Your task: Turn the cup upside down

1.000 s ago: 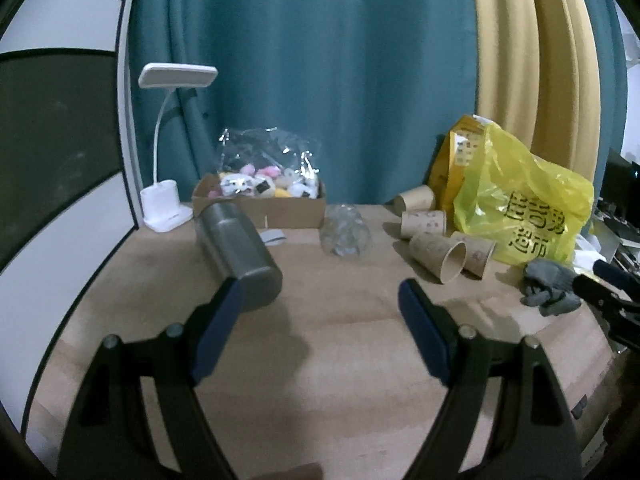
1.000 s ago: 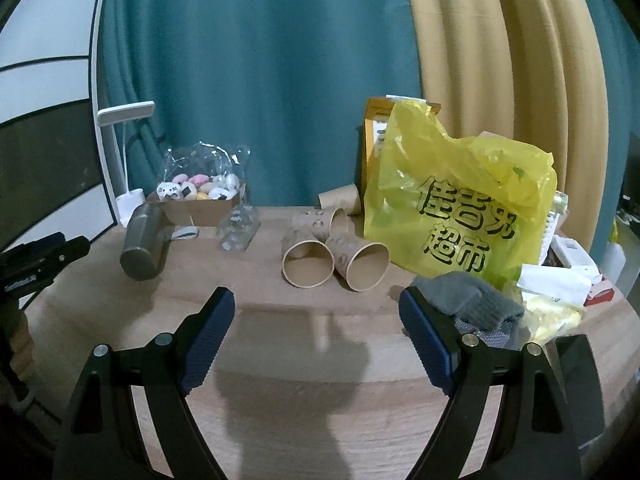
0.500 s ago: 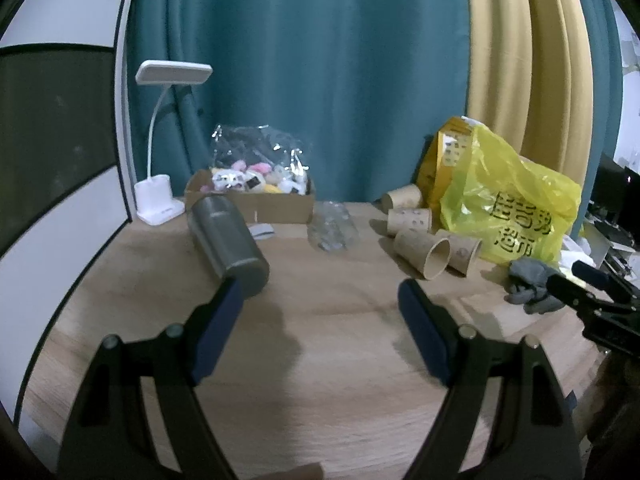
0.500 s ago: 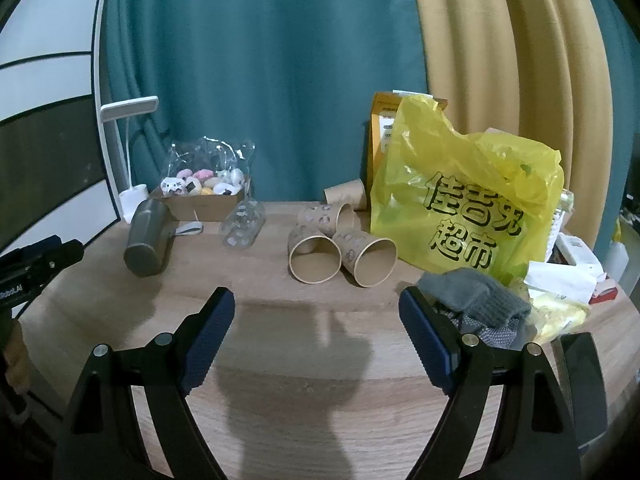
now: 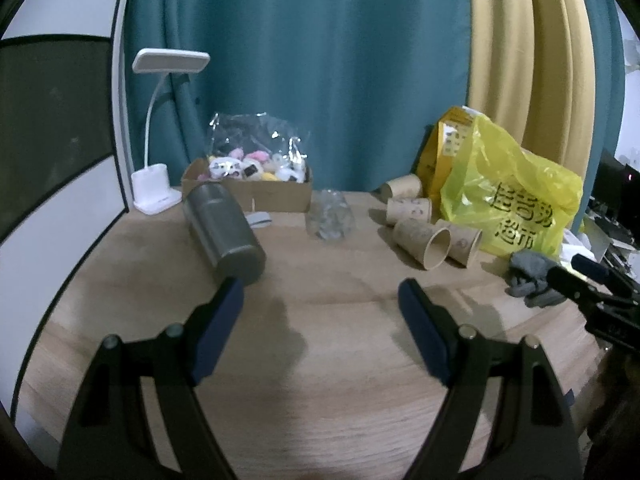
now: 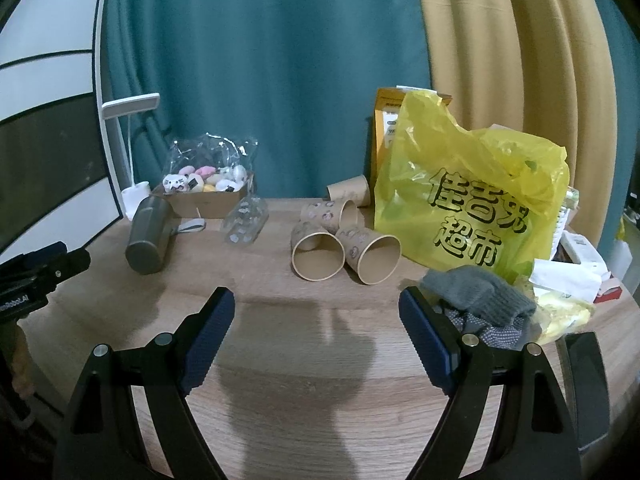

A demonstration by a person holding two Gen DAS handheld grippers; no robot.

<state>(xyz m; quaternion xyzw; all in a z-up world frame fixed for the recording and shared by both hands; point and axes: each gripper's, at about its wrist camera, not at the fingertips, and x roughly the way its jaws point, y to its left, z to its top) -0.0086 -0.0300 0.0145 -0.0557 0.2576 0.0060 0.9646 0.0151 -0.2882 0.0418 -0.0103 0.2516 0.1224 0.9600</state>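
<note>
left hand-held gripper (image 5: 320,300) hovers over the wooden bench (image 5: 340,360), fingers spread wide, nothing between them; right hand-held gripper (image 6: 316,308) likewise gaping and empty; the paper cups (image 6: 318,254) lie on their sides in a cluster beside the yellow plastic bag (image 6: 472,204), well beyond both grippers; a grey steel tumbler (image 5: 224,232) lies tipped over just past the left gripper's left finger; grey gloves (image 6: 480,300) sit by the right one

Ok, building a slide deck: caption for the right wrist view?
Open right gripper faces four paper cups lying on their sides on the wooden table, beside a yellow bag.
</note>
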